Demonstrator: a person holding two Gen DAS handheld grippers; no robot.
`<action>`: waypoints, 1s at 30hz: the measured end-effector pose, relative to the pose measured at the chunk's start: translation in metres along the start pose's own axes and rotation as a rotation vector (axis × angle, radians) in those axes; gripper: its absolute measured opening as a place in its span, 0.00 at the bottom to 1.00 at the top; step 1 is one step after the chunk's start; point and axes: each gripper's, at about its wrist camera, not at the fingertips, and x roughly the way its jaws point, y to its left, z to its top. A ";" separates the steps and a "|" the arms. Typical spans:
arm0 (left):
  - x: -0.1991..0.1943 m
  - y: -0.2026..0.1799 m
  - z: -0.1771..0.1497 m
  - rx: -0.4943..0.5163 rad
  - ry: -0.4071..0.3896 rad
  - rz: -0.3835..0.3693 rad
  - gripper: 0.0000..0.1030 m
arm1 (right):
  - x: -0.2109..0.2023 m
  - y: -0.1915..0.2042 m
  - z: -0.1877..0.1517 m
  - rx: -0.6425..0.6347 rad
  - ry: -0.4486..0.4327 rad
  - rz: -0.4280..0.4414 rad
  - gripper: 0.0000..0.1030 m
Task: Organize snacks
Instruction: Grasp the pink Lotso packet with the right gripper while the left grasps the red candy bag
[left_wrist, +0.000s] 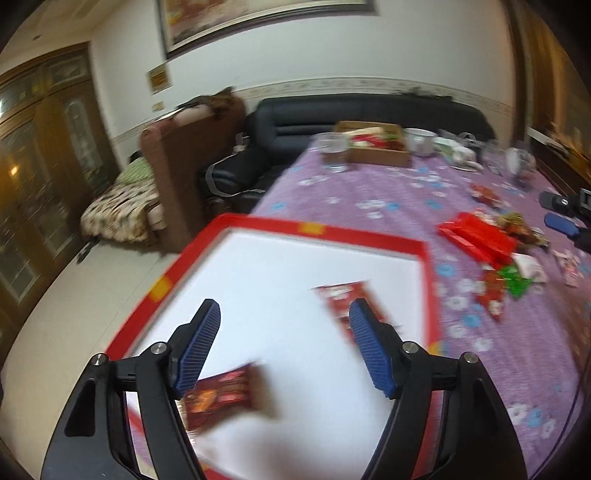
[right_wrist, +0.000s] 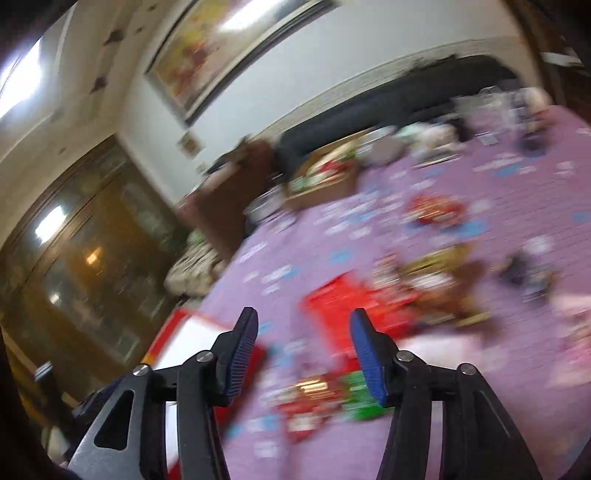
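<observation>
A white tray with a red rim lies on the purple tablecloth. Two snack packets lie in it: a dark red one near my left finger and a red one at the right. My left gripper is open and empty above the tray. My right gripper is open and empty above a pile of red and green snack packets and a red box. The tray's corner also shows in the right wrist view. The right wrist view is blurred.
More snacks and a red box lie right of the tray. A cardboard box, a glass and bowls stand at the table's far end. A black sofa and brown armchair stand beyond.
</observation>
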 end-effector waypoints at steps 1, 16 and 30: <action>-0.002 -0.008 0.002 0.017 -0.002 -0.015 0.73 | -0.010 -0.020 0.007 0.019 -0.014 -0.046 0.55; 0.021 -0.146 0.012 0.349 0.097 -0.168 0.78 | -0.050 -0.165 0.020 0.365 0.071 -0.268 0.60; 0.053 -0.173 0.017 0.441 0.203 -0.263 0.78 | -0.021 -0.127 0.001 0.102 0.184 -0.566 0.59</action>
